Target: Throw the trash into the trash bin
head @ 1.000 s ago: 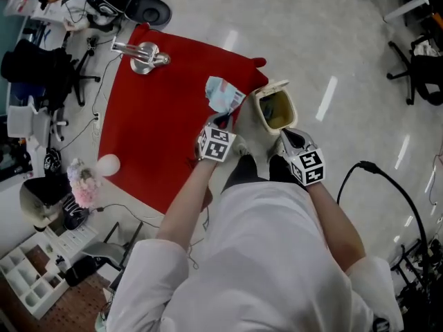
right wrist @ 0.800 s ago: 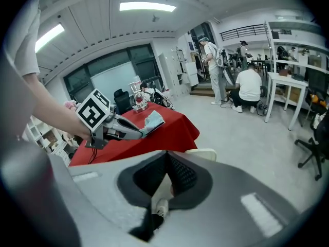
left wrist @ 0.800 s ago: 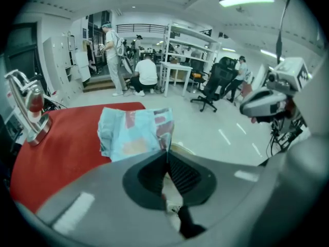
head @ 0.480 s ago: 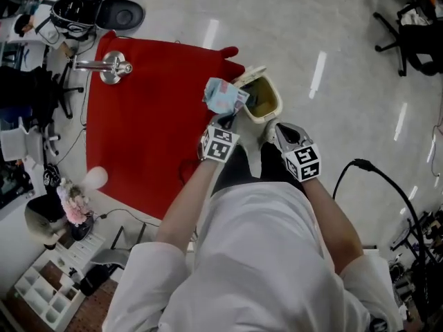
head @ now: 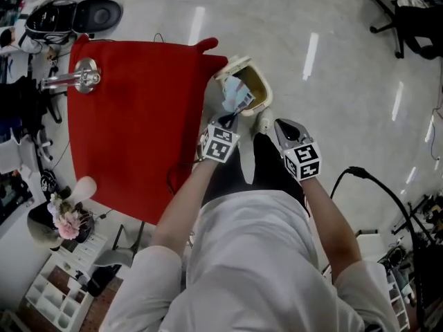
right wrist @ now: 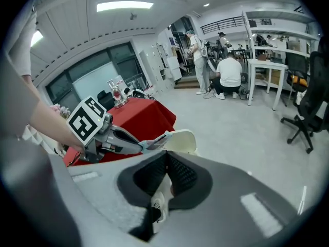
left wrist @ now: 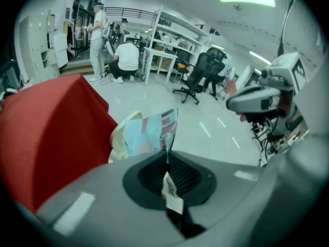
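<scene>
A crumpled pale blue and red wrapper (head: 237,95) hangs from my left gripper (head: 230,118), which is shut on its lower edge. It hovers right over the mouth of the cream trash bin (head: 252,81), which stands on the floor by the red table's corner. In the left gripper view the wrapper (left wrist: 146,133) rises from the jaw tips with the bin (left wrist: 119,133) behind it. My right gripper (head: 279,124) hangs just right of the bin, shut and holding nothing. The right gripper view shows the left gripper (right wrist: 110,138), the wrapper (right wrist: 154,142) and the bin (right wrist: 181,139).
A table with a red cloth (head: 131,116) lies left of the bin, with a metal object (head: 76,78) on its far side. A black cable (head: 374,182) loops on the floor at right. An office chair (head: 408,12) stands far right, flowers (head: 66,223) at lower left.
My left gripper carried the wrapper from above the red table's edge to over the bin's mouth. The right gripper moved along beside it and sank a little.
</scene>
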Tool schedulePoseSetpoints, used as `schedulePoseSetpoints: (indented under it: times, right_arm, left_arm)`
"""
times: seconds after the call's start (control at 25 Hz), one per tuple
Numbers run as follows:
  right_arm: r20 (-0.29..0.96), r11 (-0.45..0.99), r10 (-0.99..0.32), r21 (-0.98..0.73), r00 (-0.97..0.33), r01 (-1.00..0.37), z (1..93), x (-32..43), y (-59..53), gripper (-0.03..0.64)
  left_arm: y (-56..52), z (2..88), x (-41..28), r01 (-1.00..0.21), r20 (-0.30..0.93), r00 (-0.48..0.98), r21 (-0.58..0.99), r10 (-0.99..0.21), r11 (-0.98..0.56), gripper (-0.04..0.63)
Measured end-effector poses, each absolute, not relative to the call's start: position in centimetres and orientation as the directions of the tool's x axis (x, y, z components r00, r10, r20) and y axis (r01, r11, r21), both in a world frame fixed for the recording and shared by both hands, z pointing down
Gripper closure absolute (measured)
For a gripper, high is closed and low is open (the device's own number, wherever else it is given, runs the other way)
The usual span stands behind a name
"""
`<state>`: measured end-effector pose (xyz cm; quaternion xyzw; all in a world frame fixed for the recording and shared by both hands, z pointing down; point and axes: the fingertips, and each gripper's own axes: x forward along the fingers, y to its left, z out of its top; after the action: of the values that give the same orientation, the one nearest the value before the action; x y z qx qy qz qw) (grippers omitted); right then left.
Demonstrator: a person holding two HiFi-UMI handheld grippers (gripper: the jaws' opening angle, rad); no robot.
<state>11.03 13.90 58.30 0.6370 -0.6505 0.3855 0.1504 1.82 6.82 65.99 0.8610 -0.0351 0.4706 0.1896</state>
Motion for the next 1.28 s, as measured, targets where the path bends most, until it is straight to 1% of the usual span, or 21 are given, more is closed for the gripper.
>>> schedulePoseSetpoints:
  times: [0.2,0.48,0.76,1.08,1.12,1.24,1.28]
  right_arm:
    - [0.704,-0.156,-0.699,-0.325,-0.129,-0.933,61.6,12.2,14.6,0.617]
    - [0.723,-0.202,-0.679,-0.350,-0.127,-0.915,67.1,13.6,15.0,0.617]
    - [0.733,-0.233,-0.666,-0.381,-0.139,-0.895,72.2,14.4,14.9,0.617]
    - [0.732,-0.242,-0.663,-0.408,-0.157,-0.880,78.1,14.3,14.8,0.617]
    - [0.731,-0.242,-0.664,-0.409,-0.157,-0.880,78.4,14.3,14.8,0.617]
    - [0.728,-0.239,-0.666,-0.411,-0.159,-0.880,79.0,14.4,14.9,0.617]
    - [0.729,-0.240,-0.666,-0.410,-0.158,-0.880,79.2,14.4,14.9,0.617]
  left_arm:
    - [7.4,69.8,3.3,-0.222,0.827,0.539,0.322,0.159,-0.920,0.589]
    - [7.4,74.9,5.1,-0.233,0.828,0.523,0.365,0.200,-0.901,0.589]
    - [7.7,80.4,5.9,-0.276,0.818,0.512,0.445,0.262,-0.852,0.589]
    - [7.1,85.7,6.6,-0.334,0.794,0.550,0.494,0.260,-0.802,0.586]
    - [7.0,86.0,6.7,-0.338,0.793,0.552,0.498,0.260,-0.799,0.581]
    - [6.9,86.9,6.7,-0.356,0.792,0.551,0.508,0.263,-0.784,0.494]
    - [6.9,87.1,6.6,-0.363,0.794,0.549,0.509,0.262,-0.781,0.479]
